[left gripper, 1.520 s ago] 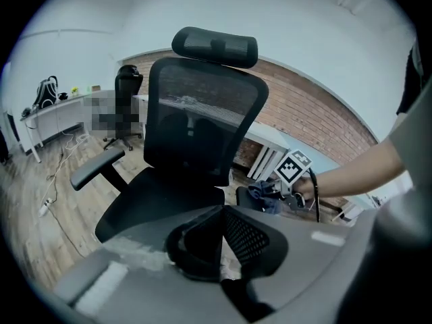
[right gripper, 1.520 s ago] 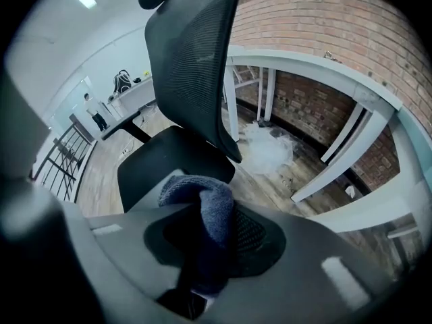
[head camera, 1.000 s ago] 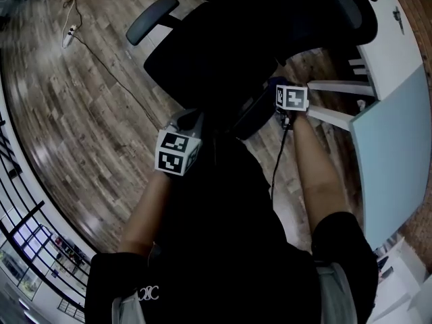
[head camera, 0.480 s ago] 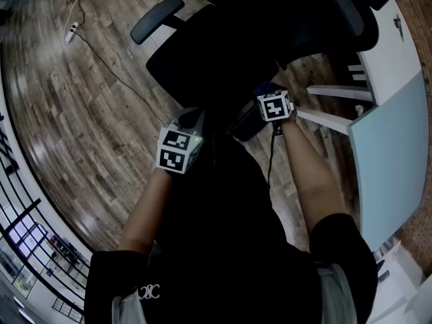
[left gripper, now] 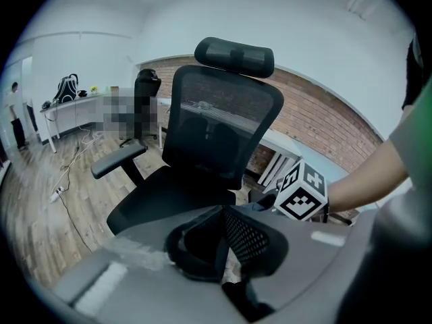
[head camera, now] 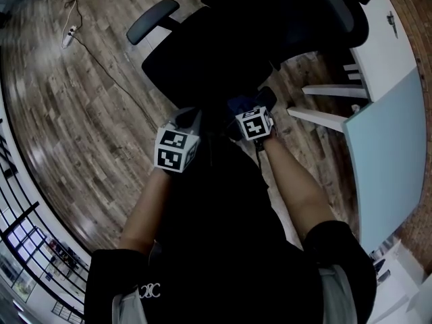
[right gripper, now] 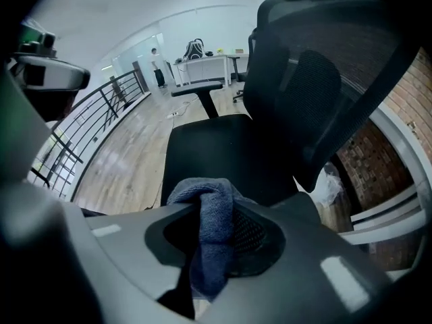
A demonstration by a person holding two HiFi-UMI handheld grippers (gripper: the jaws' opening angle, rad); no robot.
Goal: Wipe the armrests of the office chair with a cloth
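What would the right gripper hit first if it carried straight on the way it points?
Probably the office chair's seat, which lies dead ahead of the right gripper and its clamped cloth; the backrest rises beyond. Depth is uncertain.

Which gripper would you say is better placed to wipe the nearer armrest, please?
Right. The right gripper is shut on the blue cloth and, in the head view, sits at the near armrest. The left gripper has its jaws together on nothing.
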